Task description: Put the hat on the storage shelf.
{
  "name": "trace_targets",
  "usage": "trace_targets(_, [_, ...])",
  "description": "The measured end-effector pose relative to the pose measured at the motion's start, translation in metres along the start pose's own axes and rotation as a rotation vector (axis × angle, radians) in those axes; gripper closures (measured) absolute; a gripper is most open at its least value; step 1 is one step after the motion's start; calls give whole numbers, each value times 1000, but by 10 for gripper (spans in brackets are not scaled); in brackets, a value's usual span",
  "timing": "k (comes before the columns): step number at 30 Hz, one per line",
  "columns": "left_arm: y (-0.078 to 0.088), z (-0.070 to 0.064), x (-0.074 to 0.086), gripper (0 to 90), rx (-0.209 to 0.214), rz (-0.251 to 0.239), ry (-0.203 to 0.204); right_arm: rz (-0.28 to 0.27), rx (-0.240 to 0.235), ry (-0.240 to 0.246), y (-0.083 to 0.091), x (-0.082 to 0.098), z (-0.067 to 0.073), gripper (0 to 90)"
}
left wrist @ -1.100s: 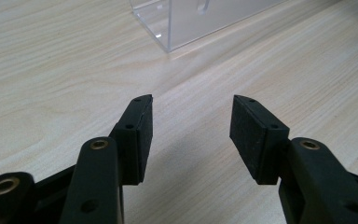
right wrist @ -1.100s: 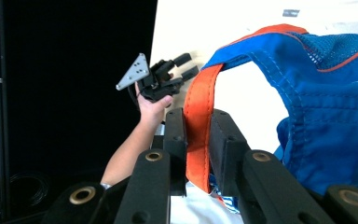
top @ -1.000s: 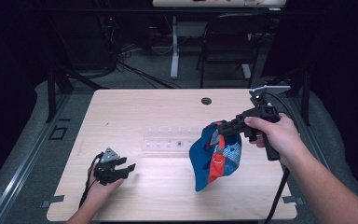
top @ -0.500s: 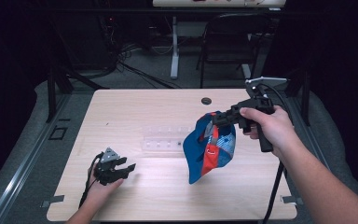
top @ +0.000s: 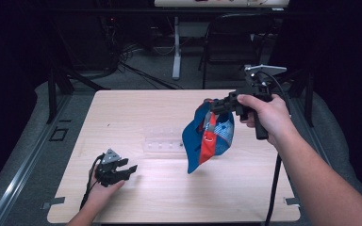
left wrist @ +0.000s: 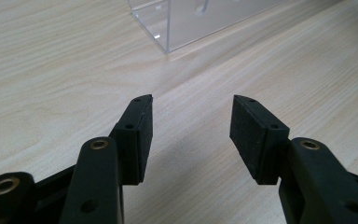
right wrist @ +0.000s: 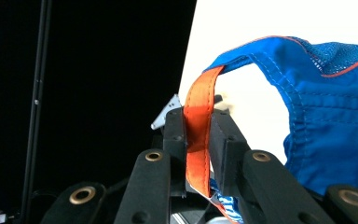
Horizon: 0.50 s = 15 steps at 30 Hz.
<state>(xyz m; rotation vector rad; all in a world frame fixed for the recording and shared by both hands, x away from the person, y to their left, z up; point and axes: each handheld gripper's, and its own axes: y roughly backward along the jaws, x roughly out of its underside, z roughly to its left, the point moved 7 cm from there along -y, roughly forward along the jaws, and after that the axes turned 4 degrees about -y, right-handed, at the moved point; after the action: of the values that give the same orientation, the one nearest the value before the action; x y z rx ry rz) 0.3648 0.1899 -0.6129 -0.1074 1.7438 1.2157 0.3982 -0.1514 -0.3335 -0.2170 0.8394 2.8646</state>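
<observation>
A blue cap (top: 206,137) with a red and white panel hangs above the right half of the wooden table (top: 136,110). My right gripper (top: 213,106) is shut on its orange strap (right wrist: 197,140), and the blue crown (right wrist: 326,121) droops to the right in the right gripper view. The person's right hand holds that gripper level, well above the tabletop. My left gripper (top: 128,170) rests on the table near the front left, held by the left hand. Its jaws stand open (left wrist: 191,114) over bare wood with nothing between them.
A clear acrylic stand (top: 162,141) sits at the table's middle, a short way ahead of the left gripper (left wrist: 191,21). Behind the table are a dark chair (top: 235,37), cables and a white post on the floor. Each gripper trails a black cable.
The right gripper has lifted the cap higher and carried it a little left and farther from the person; the cap has swung with it. The left gripper has not moved.
</observation>
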Motion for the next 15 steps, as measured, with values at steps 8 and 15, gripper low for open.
trace_targets(8, [0, 0, 0, 495, 2, -3, 4, -34, -13, -2, 0, -15, 5, 782])
trace_targets(15, [0, 0, 0, 495, 3, -1, -1, -67, -9, -14, 1, -25, 2, 782])
